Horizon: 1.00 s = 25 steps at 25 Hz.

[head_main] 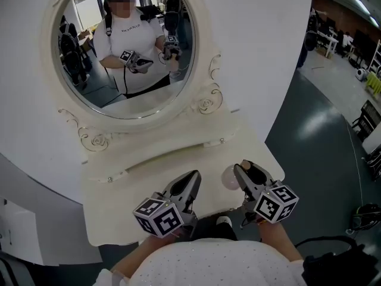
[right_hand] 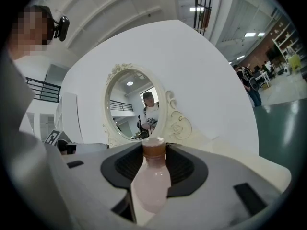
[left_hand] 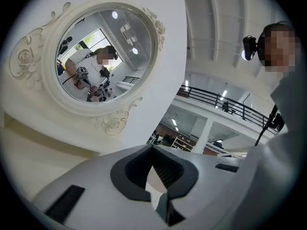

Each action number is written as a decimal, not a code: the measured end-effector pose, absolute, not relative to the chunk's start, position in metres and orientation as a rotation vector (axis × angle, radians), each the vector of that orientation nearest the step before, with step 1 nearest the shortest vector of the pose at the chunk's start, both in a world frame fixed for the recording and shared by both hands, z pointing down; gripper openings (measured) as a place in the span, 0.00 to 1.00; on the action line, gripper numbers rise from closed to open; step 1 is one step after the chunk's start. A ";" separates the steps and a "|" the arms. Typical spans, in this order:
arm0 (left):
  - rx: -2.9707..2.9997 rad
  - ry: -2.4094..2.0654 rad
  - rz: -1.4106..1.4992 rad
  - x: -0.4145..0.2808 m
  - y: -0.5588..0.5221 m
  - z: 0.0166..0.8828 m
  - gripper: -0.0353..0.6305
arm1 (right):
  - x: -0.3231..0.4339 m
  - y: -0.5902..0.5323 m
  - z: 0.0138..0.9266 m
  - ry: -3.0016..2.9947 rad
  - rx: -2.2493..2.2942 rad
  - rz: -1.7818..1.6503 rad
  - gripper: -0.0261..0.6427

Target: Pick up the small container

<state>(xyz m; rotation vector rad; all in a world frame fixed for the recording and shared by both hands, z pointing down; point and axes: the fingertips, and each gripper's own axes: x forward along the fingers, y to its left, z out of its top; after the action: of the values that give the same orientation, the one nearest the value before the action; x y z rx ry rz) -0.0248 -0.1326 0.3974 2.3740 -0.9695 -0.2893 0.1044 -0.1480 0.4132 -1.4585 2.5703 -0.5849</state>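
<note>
The small container is a pale pink bottle with a brown cap. My right gripper is shut on it and holds it above the front right of the white vanity table. In the right gripper view the bottle stands upright between the black pads, cap towards the mirror. My left gripper hovers over the table's front edge to the left of the bottle, jaws together, with nothing between them.
An oval mirror in an ornate white frame stands at the back of the table, with a raised ledge below it. Dark green floor lies to the right. The person's torso is at the table's front edge.
</note>
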 end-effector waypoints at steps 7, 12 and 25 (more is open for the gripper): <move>2.364 -0.973 -0.295 -0.036 -0.123 0.398 0.06 | 0.097 -0.139 0.419 2.580 -1.488 -0.613 0.26; 2.339 -0.986 -0.305 -0.041 -0.117 0.403 0.06 | 0.095 -0.135 0.420 2.613 -1.487 -0.586 0.26; 2.290 -1.015 -0.298 -0.045 -0.115 0.414 0.06 | 0.088 -0.137 0.427 2.663 -1.463 -0.610 0.26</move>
<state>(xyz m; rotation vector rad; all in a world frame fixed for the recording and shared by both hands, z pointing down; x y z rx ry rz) -0.0453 -0.1153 0.4143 2.2903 -1.0152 -0.2978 0.0875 -0.1369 0.4273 -1.4631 2.6627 -0.6100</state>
